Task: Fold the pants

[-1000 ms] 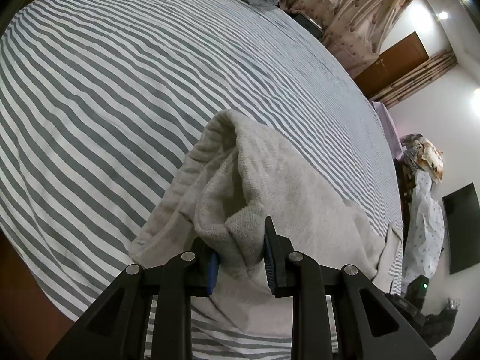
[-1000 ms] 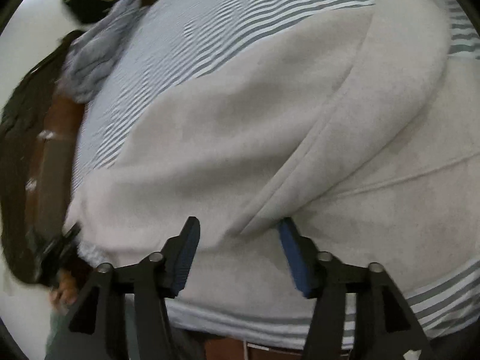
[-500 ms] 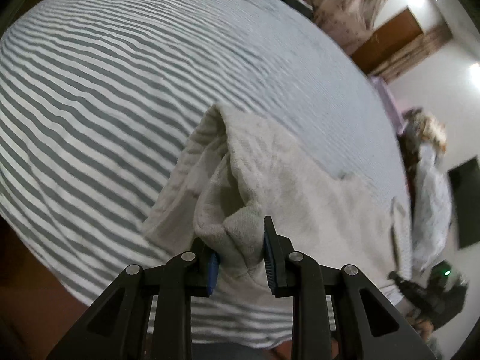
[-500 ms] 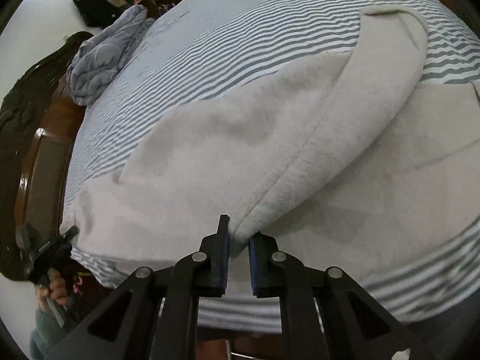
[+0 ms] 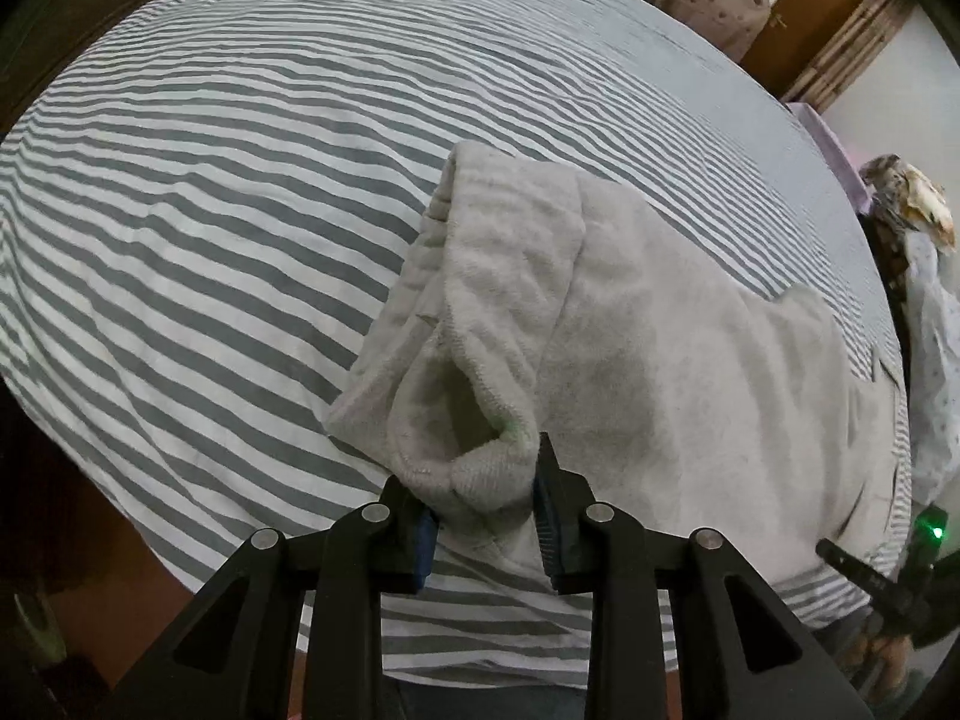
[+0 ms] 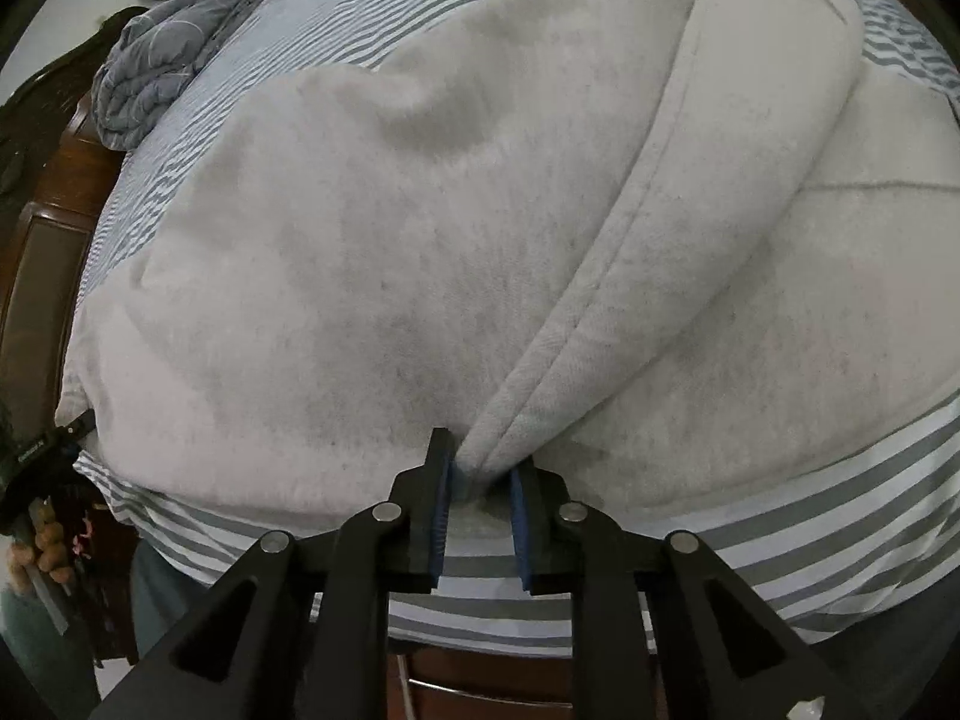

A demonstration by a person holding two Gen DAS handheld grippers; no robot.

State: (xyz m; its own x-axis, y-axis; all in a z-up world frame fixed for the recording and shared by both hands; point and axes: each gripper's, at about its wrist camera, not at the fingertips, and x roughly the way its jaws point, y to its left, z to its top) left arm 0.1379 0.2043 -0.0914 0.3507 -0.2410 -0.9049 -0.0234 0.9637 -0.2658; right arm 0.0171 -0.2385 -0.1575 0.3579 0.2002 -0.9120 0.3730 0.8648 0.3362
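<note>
Pants: cream fleece pants [image 5: 690,348] lie spread on the striped bed [image 5: 210,210], at 3 o'clock of the left wrist view, filling the middle of the right wrist view [image 6: 420,240].
Waistband end: its bunched edge [image 5: 474,468] rises at 6 o'clock between the left pads.
Fold ridge: a seamed fold [image 6: 600,300] runs from 1 o'clock down to 6 o'clock.
Left tongs: left tongs [image 5: 486,516] narrowly apart and opening, pads pressing the bunched cloth.
Right tongs: right tongs [image 6: 480,504] narrowly apart and opening, the tip of the fold between the pads and touching them.
Surroundings: a grey blanket [image 6: 168,42] lies at 10 o'clock; a wooden door [image 5: 804,18] at 1 o'clock.
</note>
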